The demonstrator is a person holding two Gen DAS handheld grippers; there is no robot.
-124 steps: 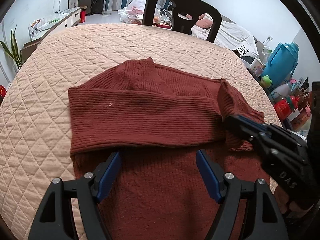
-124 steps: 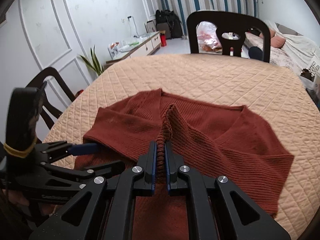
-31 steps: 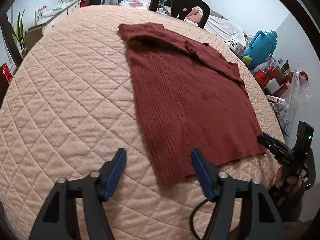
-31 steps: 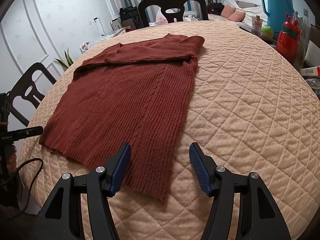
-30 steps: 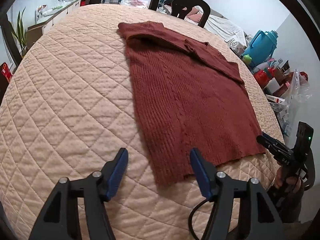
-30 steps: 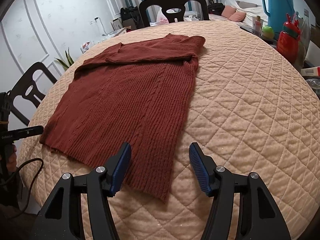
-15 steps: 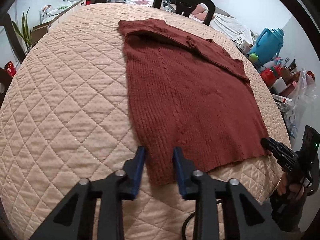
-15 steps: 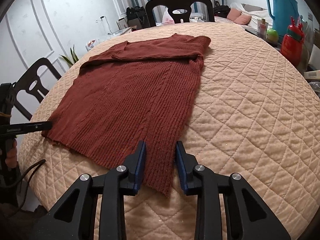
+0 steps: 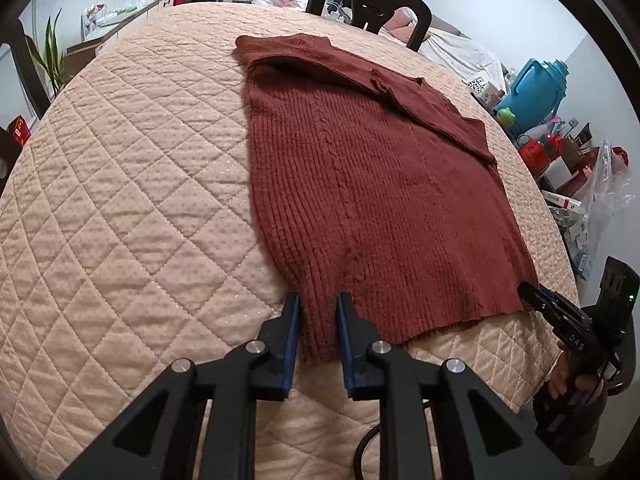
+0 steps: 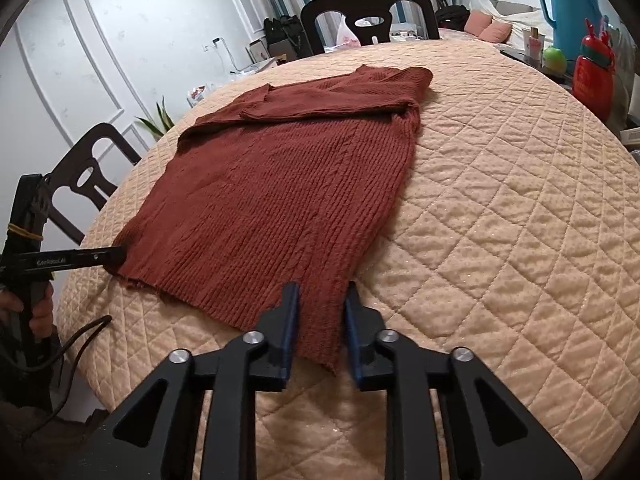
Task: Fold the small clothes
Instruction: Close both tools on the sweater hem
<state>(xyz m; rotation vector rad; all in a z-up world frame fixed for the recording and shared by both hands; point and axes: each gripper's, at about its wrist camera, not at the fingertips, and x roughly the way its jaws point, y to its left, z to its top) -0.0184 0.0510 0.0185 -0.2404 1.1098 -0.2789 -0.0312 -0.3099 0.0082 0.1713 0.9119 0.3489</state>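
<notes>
The room had white walls, striped curtains, and dark chairs around a big round surface with a peach quilted cover. A blue jug and red toys stood off to one side.

A red-brown sweater lay flat in the middle of the surface, its sleeves folded across the top. Its bottom hem came close to the near edge of the surface.

The left claw sat at the near left corner of the hem. Its jaws had just been closing, and the corner was bunched between the blue pads. It looked like it was pinching the sweater. The right claw sat at the near right corner of the hem. Its jaws had been closing too, and the knit was squeezed between its pads the same way.

What could go wrong? The knit was thick and stretchy. If a claw only caught a thin bit of the hem, that corner could slip out when lifted, and the fold would go crooked. If one hand rose faster than the other, the sweater could twist. A claw might also have caught some of the quilted cover under the hem, and then the cover would pull up too. A fast pull could make the folded sleeves slide open.
</notes>
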